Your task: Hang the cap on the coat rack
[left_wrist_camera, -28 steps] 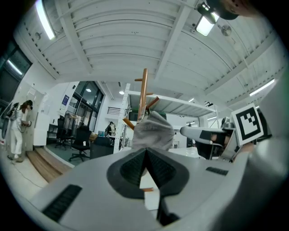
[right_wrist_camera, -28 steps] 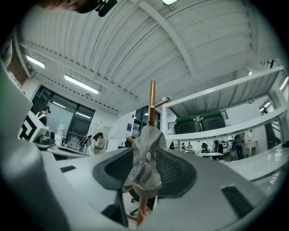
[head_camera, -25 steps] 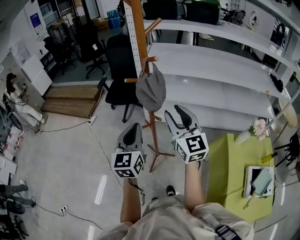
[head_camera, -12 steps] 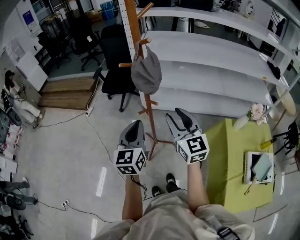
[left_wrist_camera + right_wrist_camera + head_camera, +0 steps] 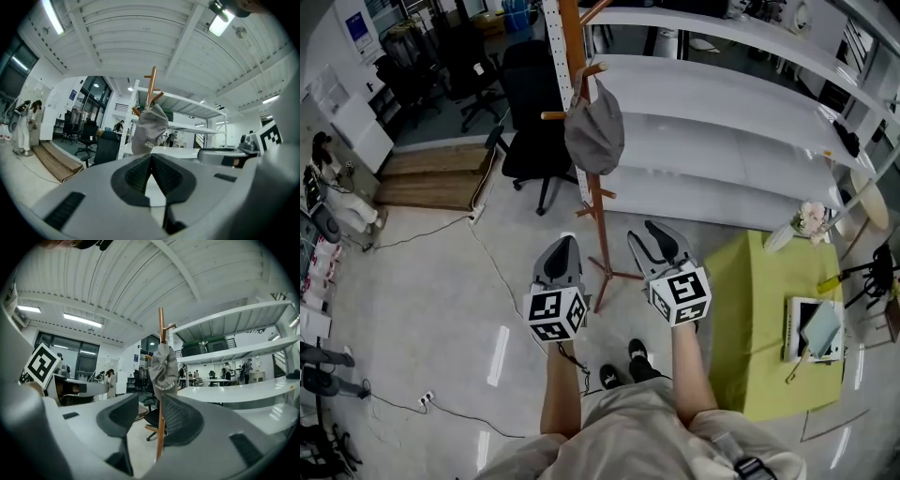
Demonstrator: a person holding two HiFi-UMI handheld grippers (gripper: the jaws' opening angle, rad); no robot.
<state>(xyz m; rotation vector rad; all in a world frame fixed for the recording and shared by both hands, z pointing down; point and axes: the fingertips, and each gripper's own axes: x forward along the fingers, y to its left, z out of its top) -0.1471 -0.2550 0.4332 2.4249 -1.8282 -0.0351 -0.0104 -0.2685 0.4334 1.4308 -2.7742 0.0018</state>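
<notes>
The grey cap (image 5: 594, 131) hangs from a peg of the wooden coat rack (image 5: 579, 66), free of both grippers. My left gripper (image 5: 565, 242) is below and in front of the rack, its jaws shut with nothing between them. My right gripper (image 5: 649, 230) is beside it, open and empty. In the left gripper view the cap (image 5: 149, 131) hangs on the rack (image 5: 151, 86) beyond the closed tips (image 5: 151, 157). From the right gripper (image 5: 150, 401), the cap (image 5: 163, 366) and the rack's pole (image 5: 161, 324) show through the gap between the jaws.
A black office chair (image 5: 530, 112) stands just behind the rack. Long white shelves (image 5: 722, 103) run along the right. A green table (image 5: 769, 328) with a book and small items is at my right. A cable (image 5: 497, 272) trails over the floor.
The rack and cap have moved up and away in the head view and my feet have come into sight. Both grippers keep their pose; the cap stays on its peg.
</notes>
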